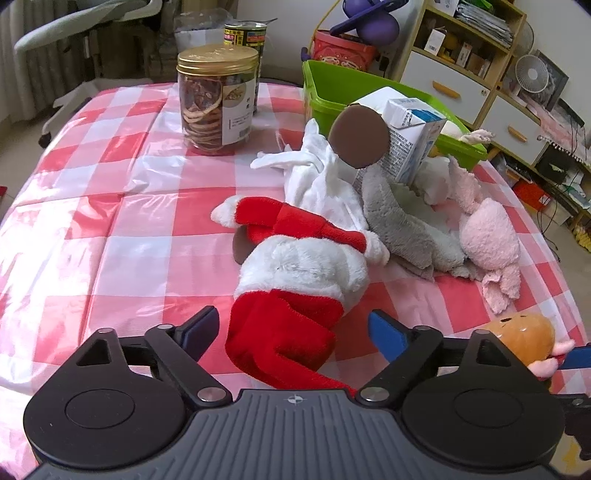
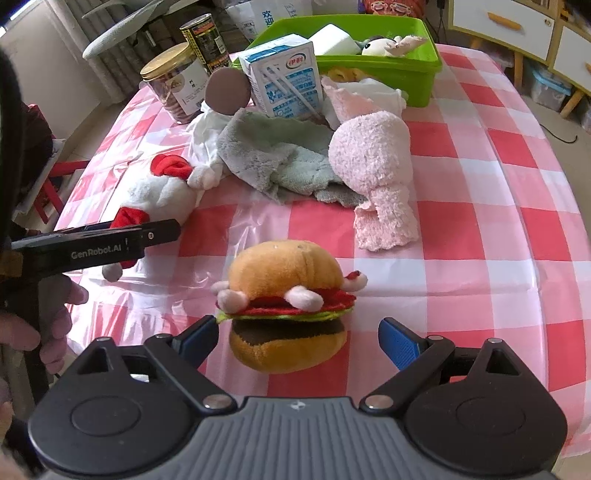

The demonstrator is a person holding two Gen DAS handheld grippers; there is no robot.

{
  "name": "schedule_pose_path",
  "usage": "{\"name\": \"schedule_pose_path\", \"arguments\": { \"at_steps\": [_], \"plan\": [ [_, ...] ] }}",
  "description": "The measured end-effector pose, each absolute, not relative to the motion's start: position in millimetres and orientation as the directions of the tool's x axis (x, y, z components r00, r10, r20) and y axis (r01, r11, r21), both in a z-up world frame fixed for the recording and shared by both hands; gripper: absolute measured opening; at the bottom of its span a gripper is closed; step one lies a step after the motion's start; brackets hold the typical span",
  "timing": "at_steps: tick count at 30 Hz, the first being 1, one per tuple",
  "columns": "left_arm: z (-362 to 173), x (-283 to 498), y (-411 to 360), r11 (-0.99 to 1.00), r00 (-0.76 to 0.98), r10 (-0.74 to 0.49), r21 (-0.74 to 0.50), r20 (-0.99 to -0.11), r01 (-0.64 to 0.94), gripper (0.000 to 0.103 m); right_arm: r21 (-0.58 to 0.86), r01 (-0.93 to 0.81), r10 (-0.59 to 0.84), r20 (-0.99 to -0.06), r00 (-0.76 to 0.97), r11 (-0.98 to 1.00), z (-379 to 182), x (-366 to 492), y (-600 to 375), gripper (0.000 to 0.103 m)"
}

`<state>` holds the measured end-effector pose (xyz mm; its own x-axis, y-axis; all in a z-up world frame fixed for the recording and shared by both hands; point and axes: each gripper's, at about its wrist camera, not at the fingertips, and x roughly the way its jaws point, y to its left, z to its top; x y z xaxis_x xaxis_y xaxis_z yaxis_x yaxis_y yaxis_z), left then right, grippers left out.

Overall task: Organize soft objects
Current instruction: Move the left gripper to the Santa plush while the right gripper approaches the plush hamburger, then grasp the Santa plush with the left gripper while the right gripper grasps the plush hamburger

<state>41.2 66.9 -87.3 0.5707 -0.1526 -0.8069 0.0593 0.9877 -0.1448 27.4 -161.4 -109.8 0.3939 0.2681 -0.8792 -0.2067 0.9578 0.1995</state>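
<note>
Here the two hand-held grippers hang over a table spread with a pink-and-white checked plastic cloth (image 2: 480, 229), each facing one toy. The left gripper (image 1: 291, 332) has its blue-padded jaws apart on either side of the red lower end of a red-and-white plush figure (image 1: 295, 280); neither pad visibly presses on the fabric. The right gripper (image 2: 299, 338) likewise stands with jaws apart around a plush hamburger with tan bun, red and green layers (image 2: 286, 306); its left pad lies just beside the lettuce edge, its right pad apart from the toy.

Farther off lie a white cloth (image 1: 317, 173), a grey fleece towel (image 2: 273, 155) and a fluffy pink plush piece (image 2: 373, 162), heaped together near a blue-and-white milk carton (image 2: 286, 79). At the far side stands a green plastic bin (image 2: 406, 70), already holding a few soft items. To the far left stand a clear jar with a gold lid (image 1: 218, 99) and a dark tin (image 1: 245, 35).

Judged from this layout, the task is at an early stage: some pieces are binned, five soft objects remain on the cloth, and two grasps are being prepared.
</note>
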Motion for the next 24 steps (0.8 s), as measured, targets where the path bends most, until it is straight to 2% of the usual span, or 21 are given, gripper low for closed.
{"name": "schedule_pose_path", "arguments": {
  "at_steps": [8,11,13,16,24],
  "plan": [
    [-85.9,43.5,68.9,0.982,0.565,-0.181,-0.174,-0.805,0.067,0.068,0.189,-0.201,0.256,-0.883,0.393,0.961,-112.1,28.8,-162.9,0.061],
    [-86.1,44.4,71.3,0.981,0.560,-0.185,-0.186,-0.808,0.057,0.061,0.196,-0.205,0.264,-0.881,0.393,0.959,-110.9,28.8,-162.8,0.053],
    [-85.3,44.8,72.8,0.979,0.557,-0.191,-0.196,-0.809,0.051,0.058,0.196,-0.210,0.267,-0.880,0.394,0.958,-109.8,28.4,-162.1,0.045],
    [-82.0,45.2,73.4,0.979,0.552,-0.193,-0.200,-0.811,0.048,0.054,0.201,-0.221,0.276,-0.876,0.395,0.954,-107.8,27.7,-161.3,0.037],
    [-69.7,44.0,73.8,0.976,0.561,-0.198,-0.213,-0.803,0.039,0.047,0.204,-0.222,0.283,-0.862,0.421,0.953,-100.0,28.6,-164.5,0.032]
  ]
}}
